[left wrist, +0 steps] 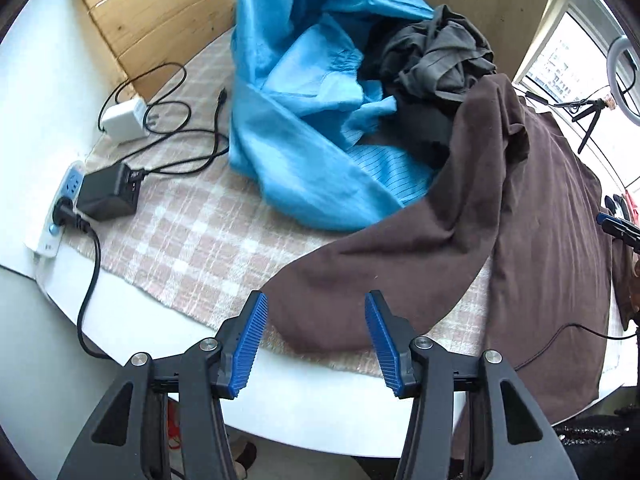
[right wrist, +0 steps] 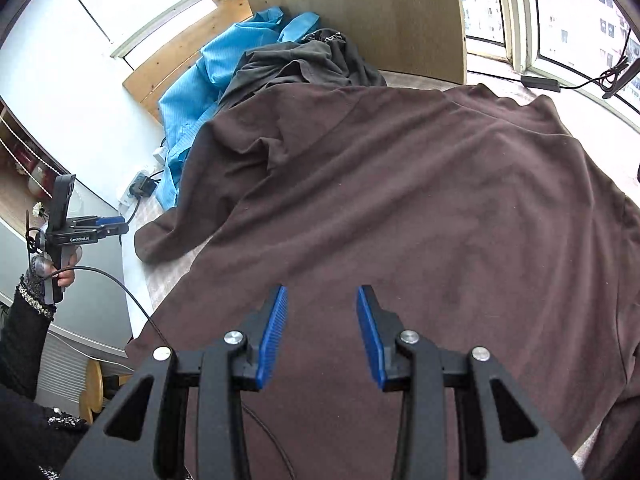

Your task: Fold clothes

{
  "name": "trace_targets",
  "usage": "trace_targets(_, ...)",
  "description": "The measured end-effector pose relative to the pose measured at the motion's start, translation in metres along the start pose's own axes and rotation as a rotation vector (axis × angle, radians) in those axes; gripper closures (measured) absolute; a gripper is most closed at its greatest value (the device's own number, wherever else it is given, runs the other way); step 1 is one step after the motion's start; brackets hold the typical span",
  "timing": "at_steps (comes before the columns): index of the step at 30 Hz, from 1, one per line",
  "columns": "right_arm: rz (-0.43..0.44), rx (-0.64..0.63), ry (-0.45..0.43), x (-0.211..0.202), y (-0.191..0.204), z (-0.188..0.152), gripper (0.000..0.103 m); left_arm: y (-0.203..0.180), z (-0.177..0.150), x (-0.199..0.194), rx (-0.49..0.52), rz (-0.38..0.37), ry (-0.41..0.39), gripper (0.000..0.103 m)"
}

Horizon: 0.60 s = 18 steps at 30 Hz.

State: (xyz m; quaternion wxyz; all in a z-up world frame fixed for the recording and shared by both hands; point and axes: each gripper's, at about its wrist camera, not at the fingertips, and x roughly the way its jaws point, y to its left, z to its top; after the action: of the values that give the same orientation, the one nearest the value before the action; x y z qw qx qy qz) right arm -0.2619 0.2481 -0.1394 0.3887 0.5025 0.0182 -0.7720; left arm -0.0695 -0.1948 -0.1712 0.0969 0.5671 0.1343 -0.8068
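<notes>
Left wrist: brown garment (left wrist: pixel 460 216) under hand-held gripper (left wrist: pixel 316 300)

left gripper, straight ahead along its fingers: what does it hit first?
Most likely the end of the brown garment's sleeve, which lies on the plaid cloth right between the open left gripper fingers. Depth is hard to judge here.
</notes>
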Motion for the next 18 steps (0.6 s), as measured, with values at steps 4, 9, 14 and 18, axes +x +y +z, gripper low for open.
trace_targets(4,-0.017,0.003,0.006,0.020,0.023,0.018,0.067,0.022,-0.001,0.023,-0.014,-0.040,0.032,0.054)
trace_targets(9,-0.056,-0.050,0.008,0.047,0.062,0.044,0.067,0.025,0.008,0.050,-0.006,-0.194,0.064,0.077)
trace_targets(14,-0.148,-0.085,0.029,0.076,0.080,0.067,0.067,0.015,0.023,0.014,0.066,-0.242,-0.029,0.095)
trace_targets(18,-0.184,-0.090,0.029,0.097,0.085,0.085,0.067,0.041,0.062,-0.050,0.081,-0.217,-0.160,0.095)
